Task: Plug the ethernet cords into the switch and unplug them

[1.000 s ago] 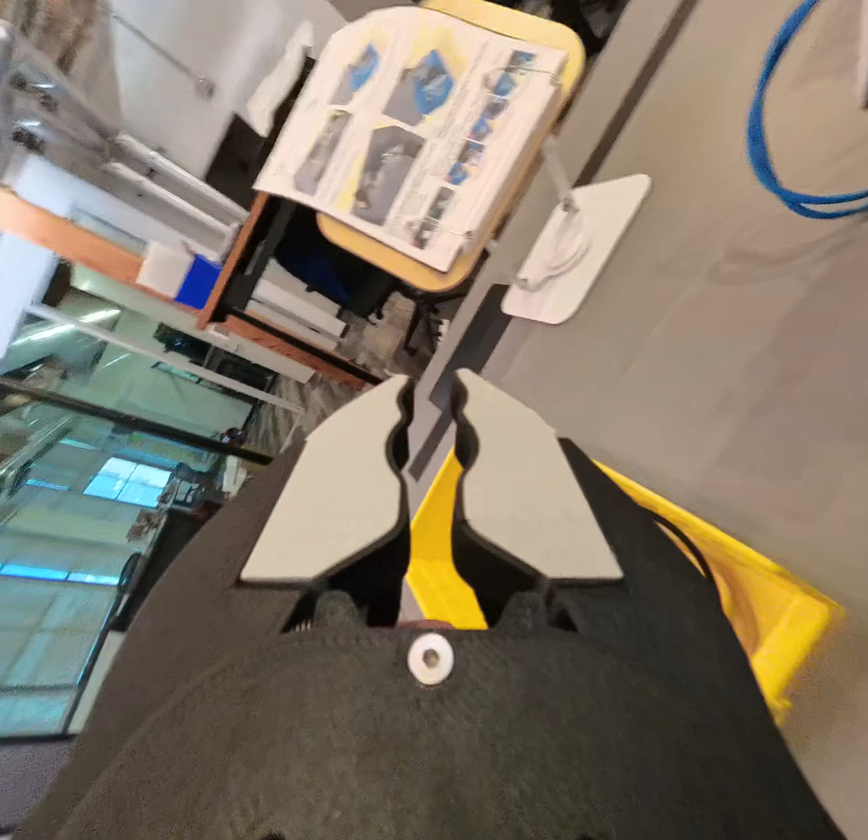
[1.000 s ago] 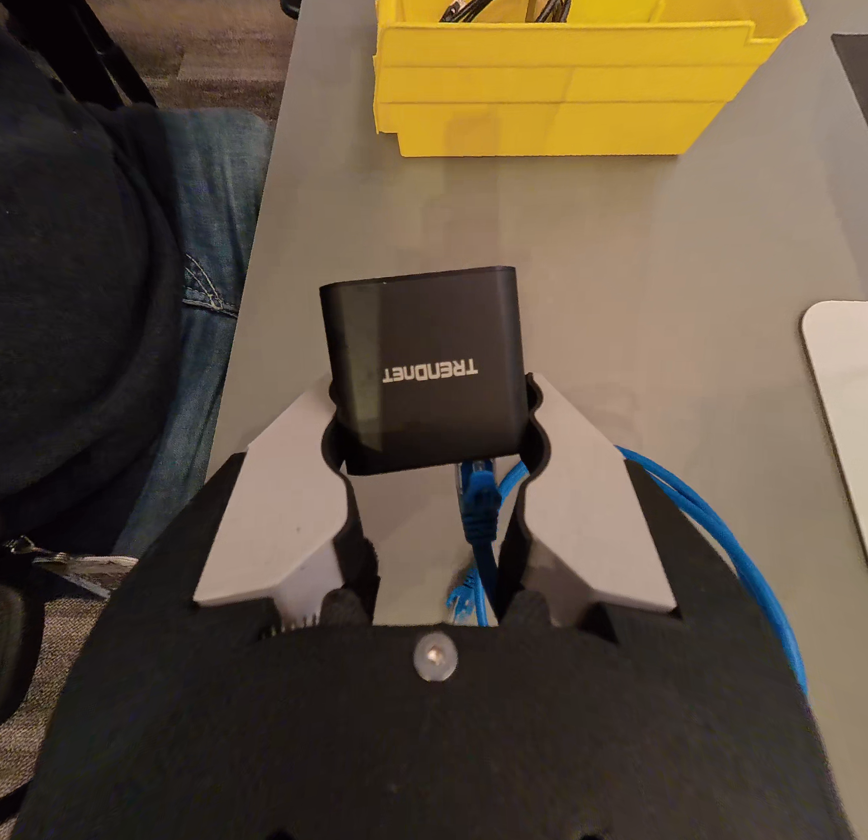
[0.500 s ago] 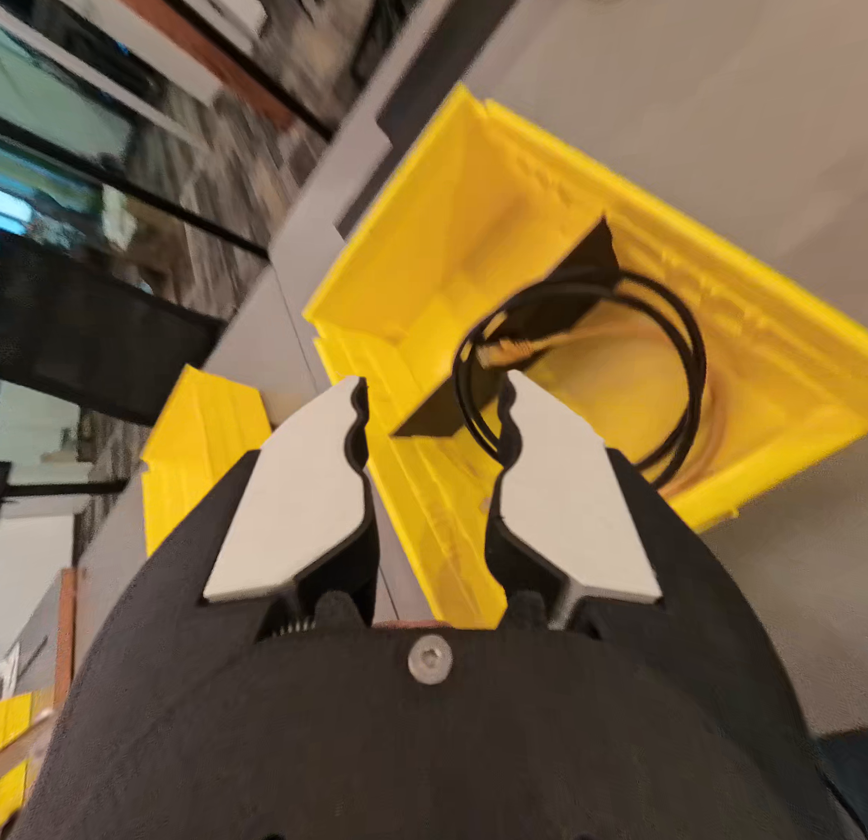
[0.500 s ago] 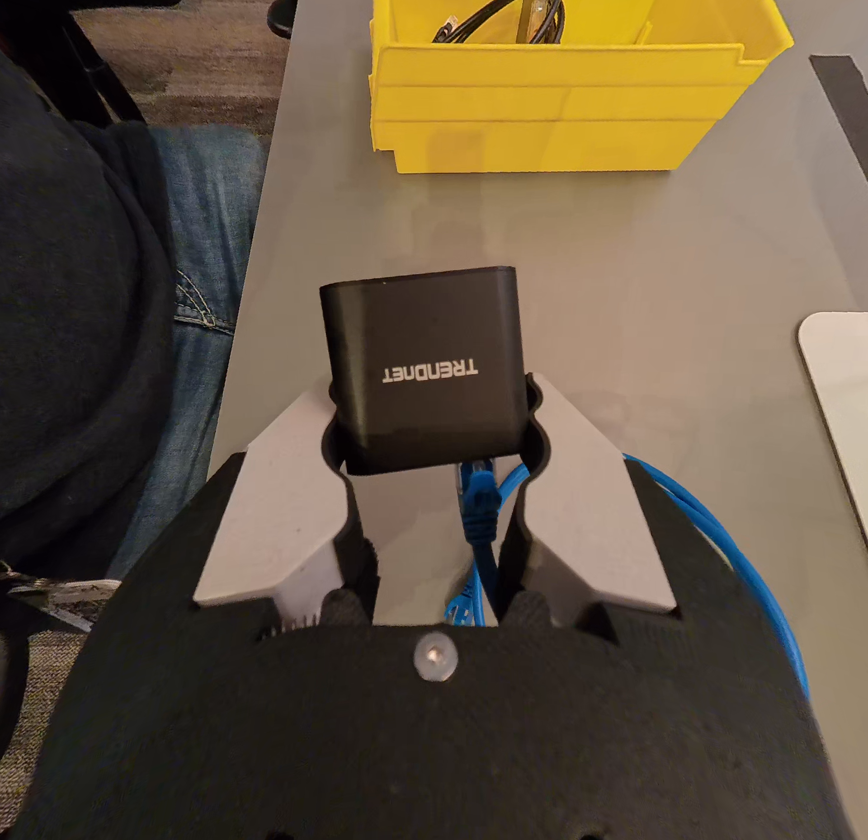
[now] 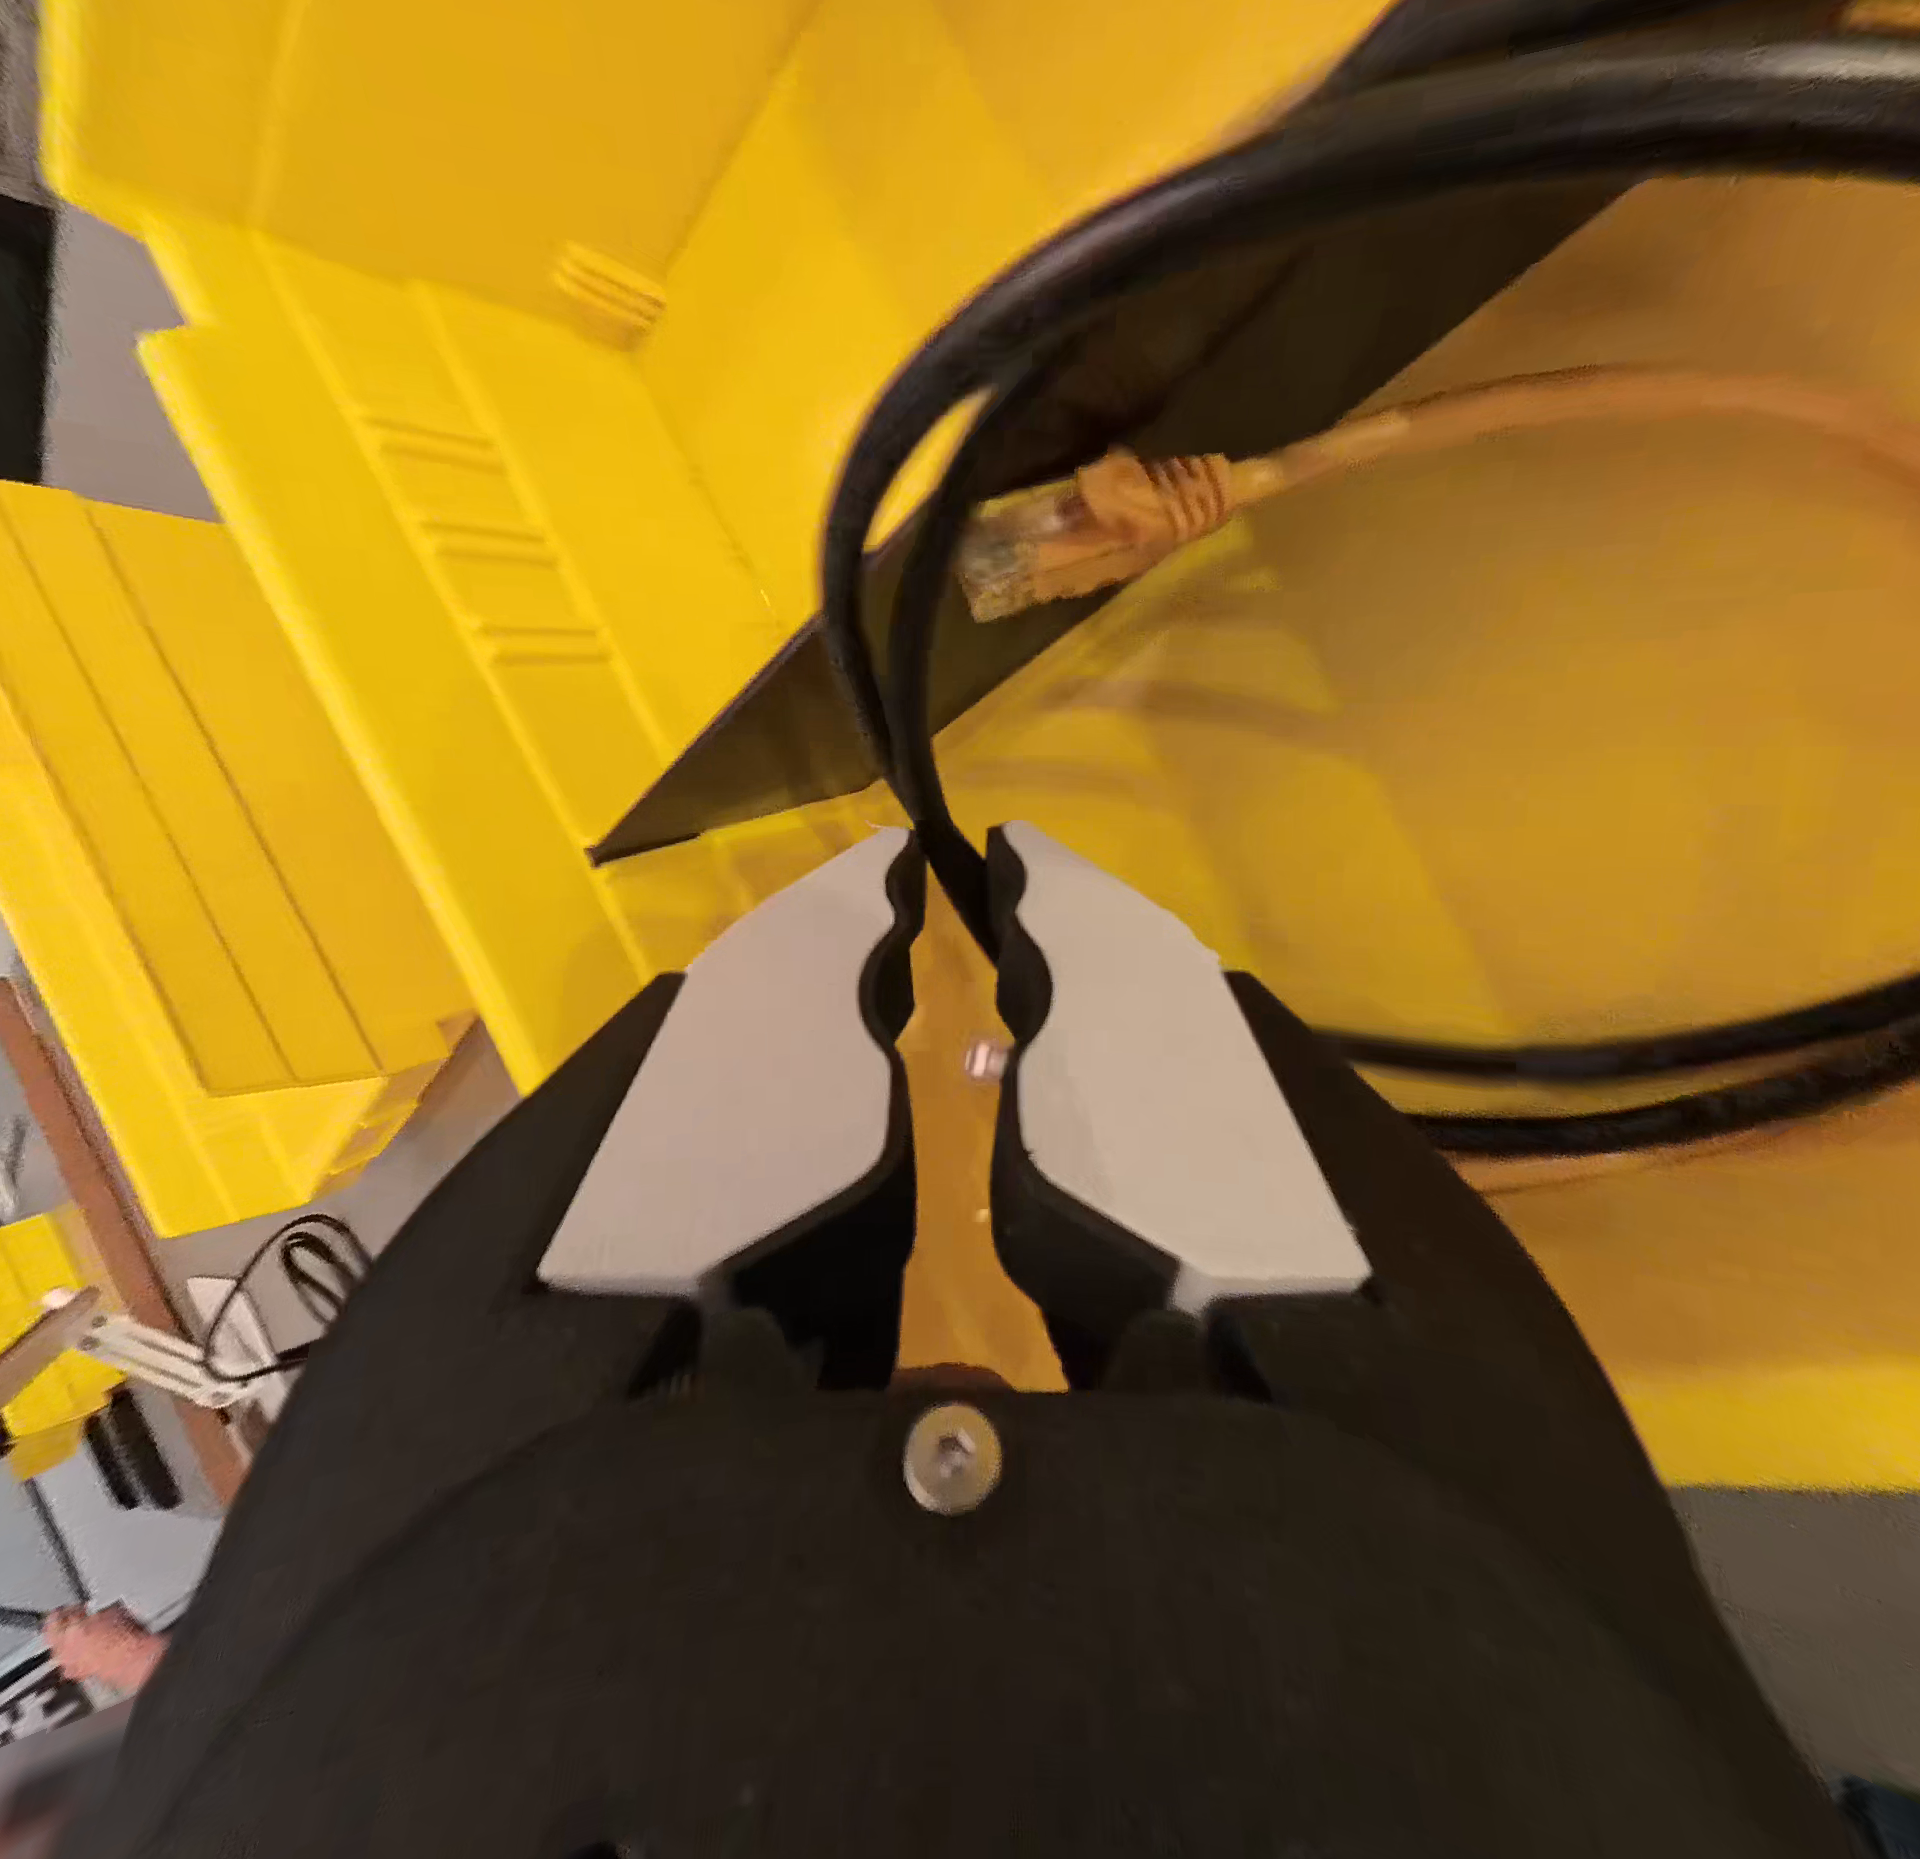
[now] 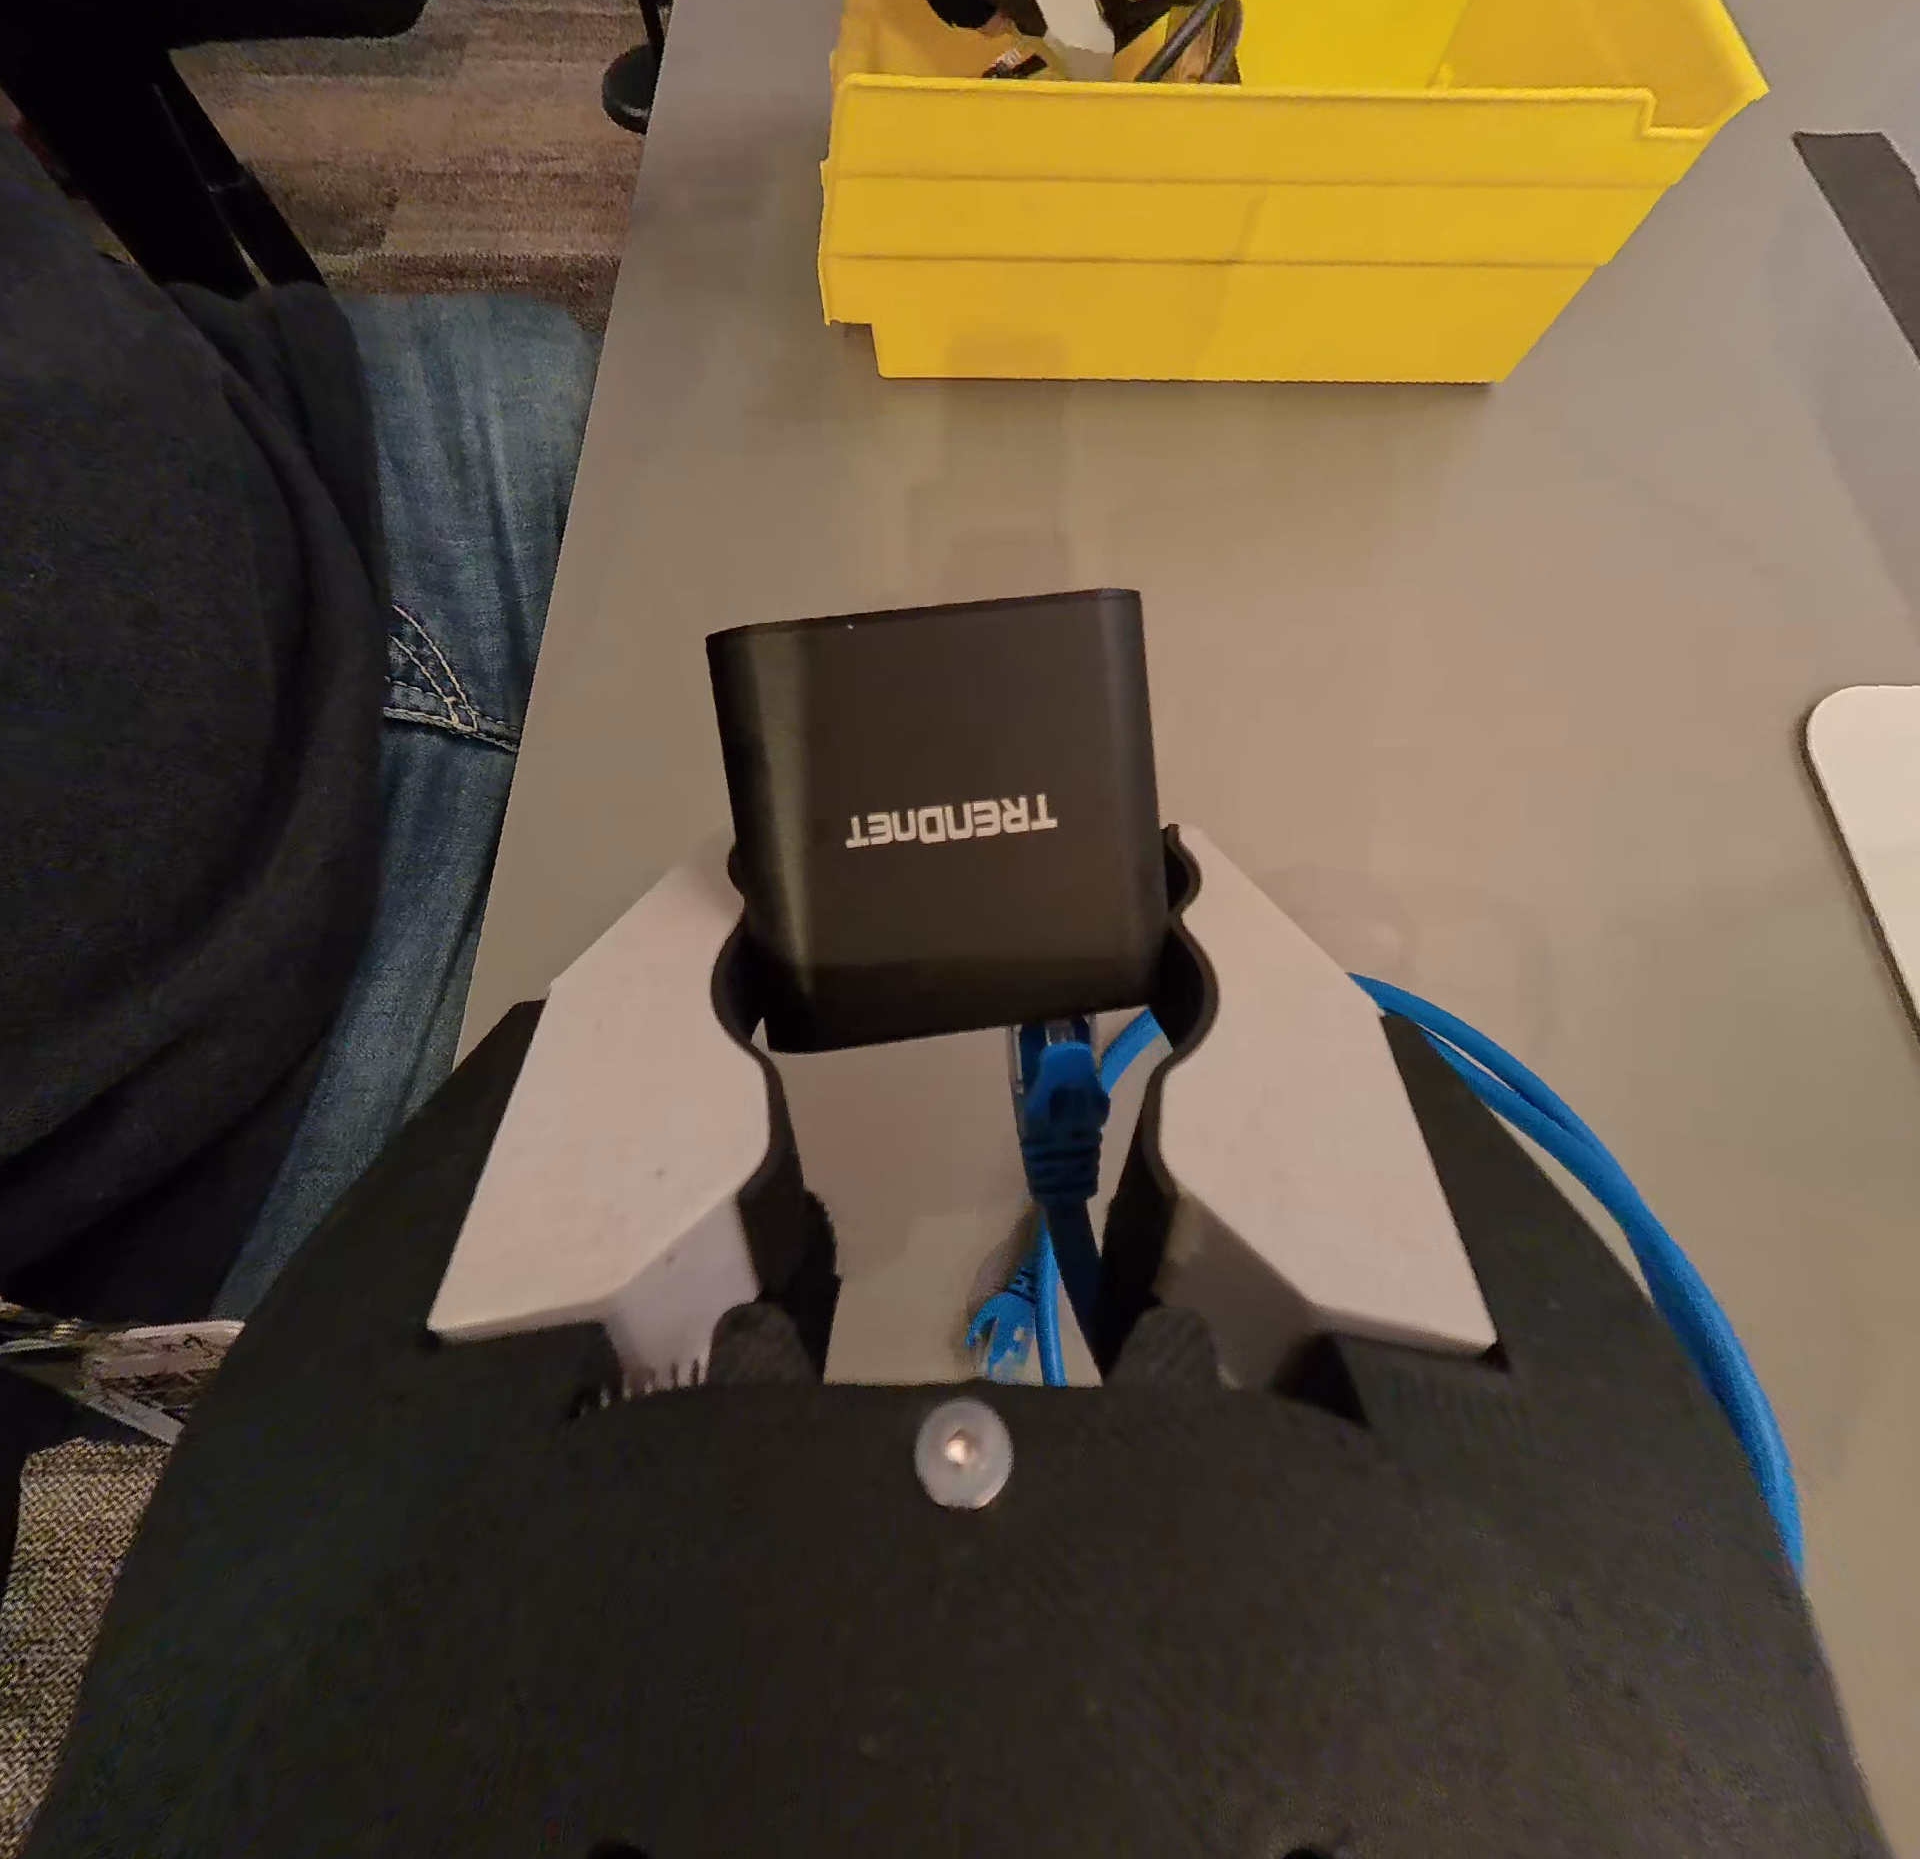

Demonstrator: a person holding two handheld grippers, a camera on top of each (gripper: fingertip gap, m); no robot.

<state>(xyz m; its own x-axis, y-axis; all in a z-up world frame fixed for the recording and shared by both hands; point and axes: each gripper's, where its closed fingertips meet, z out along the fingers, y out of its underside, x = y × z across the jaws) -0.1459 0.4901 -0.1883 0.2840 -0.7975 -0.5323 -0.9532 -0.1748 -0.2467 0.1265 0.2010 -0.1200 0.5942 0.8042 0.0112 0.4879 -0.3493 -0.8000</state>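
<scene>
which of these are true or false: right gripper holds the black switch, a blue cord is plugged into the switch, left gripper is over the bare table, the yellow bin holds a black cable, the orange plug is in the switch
1. The right gripper holds the black switch. True.
2. A blue cord is plugged into the switch. True.
3. The left gripper is over the bare table. False: it is inside the yellow bin, closing on the black cable.
4. The yellow bin holds a black cable. True.
5. The orange plug is in the switch. False: it lies loose in the bin.
</scene>
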